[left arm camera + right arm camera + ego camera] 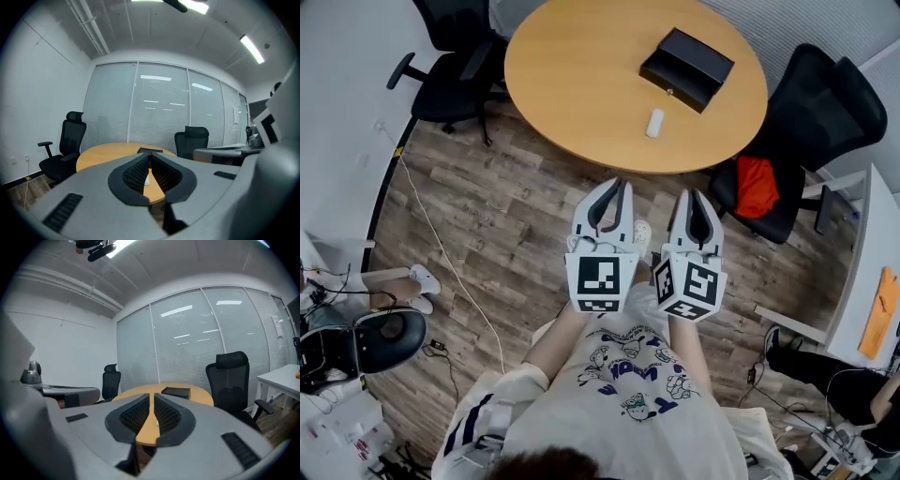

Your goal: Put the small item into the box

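Fingers together and empty, the left gripper (617,186) and right gripper (695,195) hang short of the round wooden bench (572,84), the small white oblong item (654,123) not yet grasped near the black rectangular box (686,68).

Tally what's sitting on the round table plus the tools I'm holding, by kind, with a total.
Black box: 1
Small white item: 1
Tools: 2 (left tool, right tool)
Total: 4
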Demonstrator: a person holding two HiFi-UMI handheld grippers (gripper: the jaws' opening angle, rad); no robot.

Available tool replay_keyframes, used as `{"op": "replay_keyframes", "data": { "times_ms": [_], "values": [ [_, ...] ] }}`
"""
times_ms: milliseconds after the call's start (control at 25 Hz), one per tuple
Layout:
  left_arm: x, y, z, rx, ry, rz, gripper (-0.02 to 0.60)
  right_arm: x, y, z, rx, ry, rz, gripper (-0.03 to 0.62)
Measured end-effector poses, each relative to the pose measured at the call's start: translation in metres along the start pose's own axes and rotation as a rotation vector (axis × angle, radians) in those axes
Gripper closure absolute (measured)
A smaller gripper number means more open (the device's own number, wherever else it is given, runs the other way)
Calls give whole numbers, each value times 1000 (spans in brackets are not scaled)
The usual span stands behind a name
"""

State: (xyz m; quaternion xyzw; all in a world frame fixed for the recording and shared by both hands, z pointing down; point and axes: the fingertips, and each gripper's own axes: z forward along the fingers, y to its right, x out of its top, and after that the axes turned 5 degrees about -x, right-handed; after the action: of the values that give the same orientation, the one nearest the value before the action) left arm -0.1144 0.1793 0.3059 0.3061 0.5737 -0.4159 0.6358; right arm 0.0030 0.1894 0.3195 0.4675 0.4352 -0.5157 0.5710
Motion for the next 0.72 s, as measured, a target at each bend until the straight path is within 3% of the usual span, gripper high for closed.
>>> {"op": "replay_keyframes", "data": {
  "times_ms": [720],
  "values": [
    [22, -2, 129, 58, -15, 2, 552, 26, 51, 130, 89, -28, -7, 548]
  ]
}}
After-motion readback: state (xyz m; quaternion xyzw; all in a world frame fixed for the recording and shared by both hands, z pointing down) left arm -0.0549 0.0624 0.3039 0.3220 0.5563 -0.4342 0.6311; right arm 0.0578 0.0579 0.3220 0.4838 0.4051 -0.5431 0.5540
